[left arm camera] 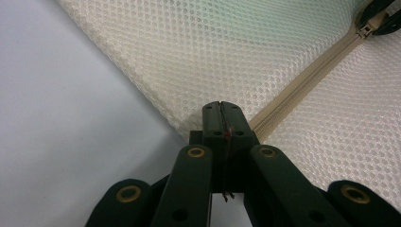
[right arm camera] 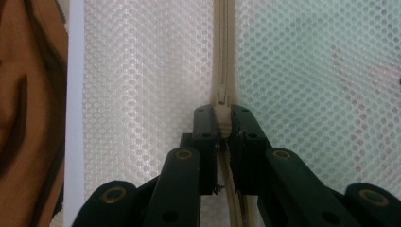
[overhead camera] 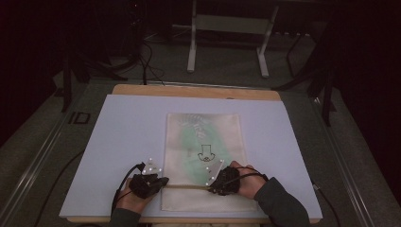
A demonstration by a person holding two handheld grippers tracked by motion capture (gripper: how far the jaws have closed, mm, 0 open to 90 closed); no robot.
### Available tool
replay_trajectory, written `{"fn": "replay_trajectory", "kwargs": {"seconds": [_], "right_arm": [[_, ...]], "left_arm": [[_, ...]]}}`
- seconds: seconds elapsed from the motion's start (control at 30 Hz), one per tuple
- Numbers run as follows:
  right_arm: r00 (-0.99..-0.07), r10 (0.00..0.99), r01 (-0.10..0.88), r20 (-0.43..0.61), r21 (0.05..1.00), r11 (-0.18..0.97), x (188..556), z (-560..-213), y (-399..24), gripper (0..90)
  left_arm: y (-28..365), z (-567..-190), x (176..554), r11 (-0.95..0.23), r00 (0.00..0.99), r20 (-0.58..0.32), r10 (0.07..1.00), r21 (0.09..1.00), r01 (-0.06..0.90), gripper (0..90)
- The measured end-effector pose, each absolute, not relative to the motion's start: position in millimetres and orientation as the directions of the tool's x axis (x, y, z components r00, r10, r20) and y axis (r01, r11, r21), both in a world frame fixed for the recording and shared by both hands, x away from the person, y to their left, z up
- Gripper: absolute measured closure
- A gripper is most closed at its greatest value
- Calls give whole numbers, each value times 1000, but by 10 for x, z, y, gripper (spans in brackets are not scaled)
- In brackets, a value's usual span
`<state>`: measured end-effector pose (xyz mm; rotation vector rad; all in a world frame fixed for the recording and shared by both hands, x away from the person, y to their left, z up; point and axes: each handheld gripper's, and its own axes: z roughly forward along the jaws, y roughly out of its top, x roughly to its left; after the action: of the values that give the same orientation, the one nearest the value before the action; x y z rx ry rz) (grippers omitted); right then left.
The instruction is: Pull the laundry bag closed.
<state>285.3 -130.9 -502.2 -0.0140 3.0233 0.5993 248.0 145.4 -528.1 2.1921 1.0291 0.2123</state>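
Mesh zipper pouch (overhead camera: pixel 204 156) lies flat at lower centre of the desk (overhead camera: pixel 127 137). Zipper pull (right arm camera: pixel 222 113) is clamped in the right gripper (right arm camera: pixel 222 124) jaws; the pouch's left end at the zipper line is pinched by the left gripper (left arm camera: pixel 222 120). The pull should be drawn straight along the zipper (left arm camera: pixel 302 85), the left end kept taut.

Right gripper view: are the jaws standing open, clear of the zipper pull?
No: the right gripper is closed on the zipper pull of the mesh bag.
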Motion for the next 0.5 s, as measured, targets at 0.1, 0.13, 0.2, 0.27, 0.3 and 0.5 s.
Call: {"fn": "replay_trajectory", "kwargs": {"seconds": [0.1,0.13,0.2,0.27,0.3,0.5], "right_arm": [[-998,1,-22,-59,384,923,2858,-5018,-1326,823],[-998,4,-19,-60,379,925,2855,-5017,-1331,823],[-998,5,-18,-60,380,925,2856,-5019,-1342,823],[-998,8,-16,-63,380,925,2856,-5018,-1354,823],[-998,10,-14,-61,385,923,2856,-5017,-1360,823],[-998,11,-13,-61,382,924,2857,-5014,-1380,823]], "left_arm": [[1454,-5281,2480,-443,672,-138,728,653,614,893],[1454,-5281,2480,-443,671,-138,728,653,614,893],[1454,-5282,2480,-442,671,-139,728,654,614,893],[1454,-5281,2480,-442,671,-138,728,654,614,893],[1455,-5282,2480,-442,671,-139,728,654,614,893],[1455,-5281,2480,-443,672,-138,728,654,614,893]]}}
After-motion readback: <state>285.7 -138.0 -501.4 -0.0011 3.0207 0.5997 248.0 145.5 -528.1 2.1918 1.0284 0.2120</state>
